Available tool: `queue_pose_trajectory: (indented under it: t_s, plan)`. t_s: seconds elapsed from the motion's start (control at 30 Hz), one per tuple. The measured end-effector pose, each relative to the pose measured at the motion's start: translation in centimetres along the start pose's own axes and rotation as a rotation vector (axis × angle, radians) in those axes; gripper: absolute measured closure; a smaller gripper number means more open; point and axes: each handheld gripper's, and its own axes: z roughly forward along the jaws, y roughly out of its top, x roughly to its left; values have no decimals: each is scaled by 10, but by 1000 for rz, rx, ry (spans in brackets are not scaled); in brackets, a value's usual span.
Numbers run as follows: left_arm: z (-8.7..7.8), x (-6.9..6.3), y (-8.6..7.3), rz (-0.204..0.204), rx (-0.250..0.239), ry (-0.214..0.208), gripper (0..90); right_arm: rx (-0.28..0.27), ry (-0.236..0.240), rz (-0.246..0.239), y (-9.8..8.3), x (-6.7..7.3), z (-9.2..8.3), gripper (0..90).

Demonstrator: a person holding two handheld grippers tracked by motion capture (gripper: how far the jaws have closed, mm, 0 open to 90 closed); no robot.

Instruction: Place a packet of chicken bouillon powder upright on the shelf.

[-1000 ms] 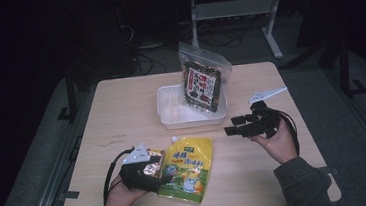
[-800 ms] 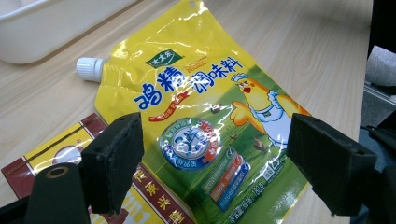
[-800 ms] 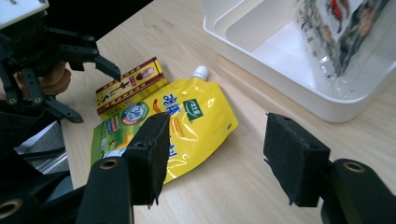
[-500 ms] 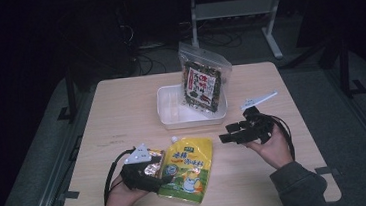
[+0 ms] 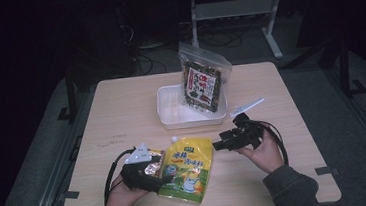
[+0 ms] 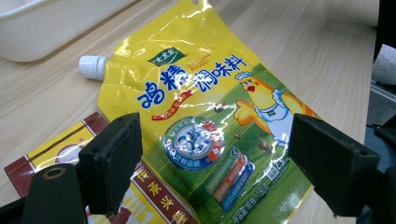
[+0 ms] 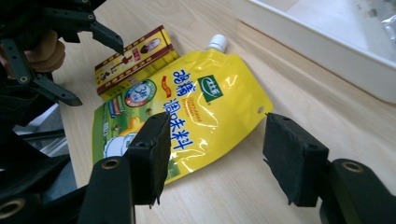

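The yellow spouted pouch (image 5: 186, 170) lay flat on the table (image 5: 121, 113), partly over a red-and-gold box (image 7: 135, 60), with both the left tongs (image 6: 215, 168) and right tongs (image 7: 215, 156) spread wide and empty above it. Judging by the white tray (image 5: 172, 115) beyond, already holding a dark snack bag (image 5: 200, 85), the pouch looked next. A good pinch would have taken its free side edge, clear of the box, and lifted level.

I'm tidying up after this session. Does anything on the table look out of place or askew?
The dark snack bag stands tilted in the white tray, leaning over its far rim. The yellow pouch partly overlaps the red-and-gold packet. No spills or damage visible.
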Motion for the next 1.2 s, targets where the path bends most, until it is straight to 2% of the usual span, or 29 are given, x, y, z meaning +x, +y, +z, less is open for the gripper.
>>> queue_pose_trajectory:
  t_s: [0.27, 0.9, 1.2]
  plan:
    - [0, -1, 1, -1, -2, 1, 171, 22, -4, 20, -4, 1, 7, 409]
    - [0, -1, 1, -3, -5, -1, 172, 102, -33, 59, -1, -15, 33, 429]
    - [0, -1, 1, -2, -2, 0, 172, 123, -25, 87, -2, -25, 42, 456]
